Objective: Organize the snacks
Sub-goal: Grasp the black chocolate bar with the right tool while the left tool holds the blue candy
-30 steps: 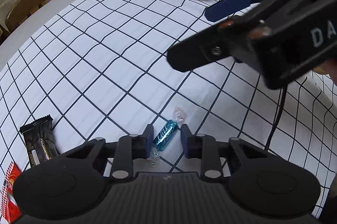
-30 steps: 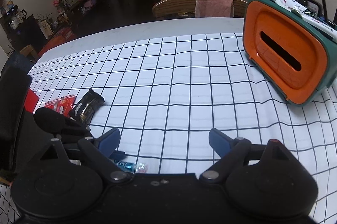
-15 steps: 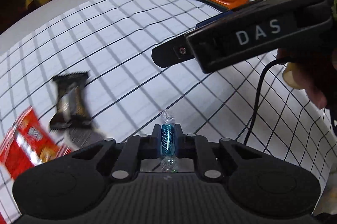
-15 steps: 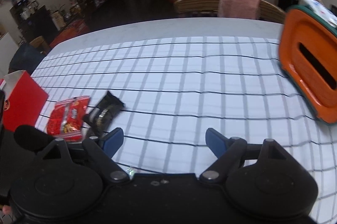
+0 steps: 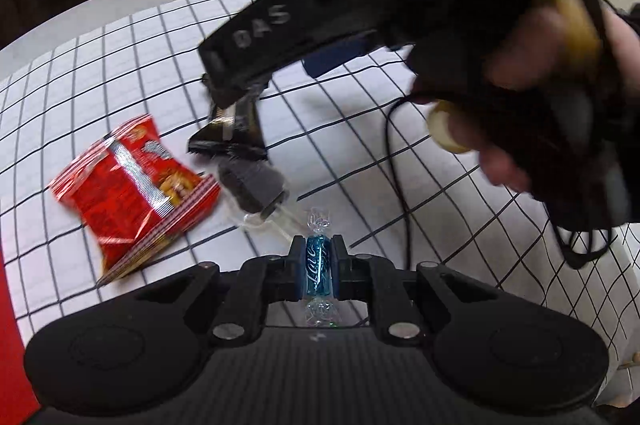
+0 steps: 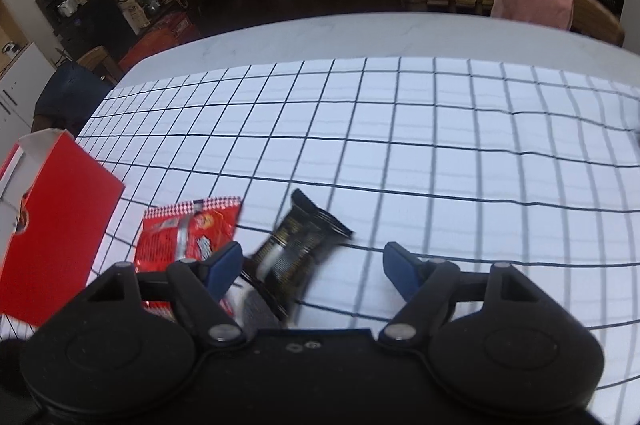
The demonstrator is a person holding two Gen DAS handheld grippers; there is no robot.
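Now lifted off the checked cloth (image 5: 120, 37), the blue candy (image 5: 319, 267) is sitting clenched in the left gripper (image 5: 319, 271); only the right view is showing the red box (image 6: 56, 225), contents hidden, while the right gripper (image 6: 310, 267) is closing, empty, over the black snack pack (image 6: 298, 245)

We look steeply down from both wrists, each lens riding close above the gridded counter (image 5: 120, 37) and facing its far edge. Both views share the red snack bag (image 5: 132, 185) and the black wrapper (image 6: 298, 249); the left view also catches the right gripper (image 5: 280, 65).
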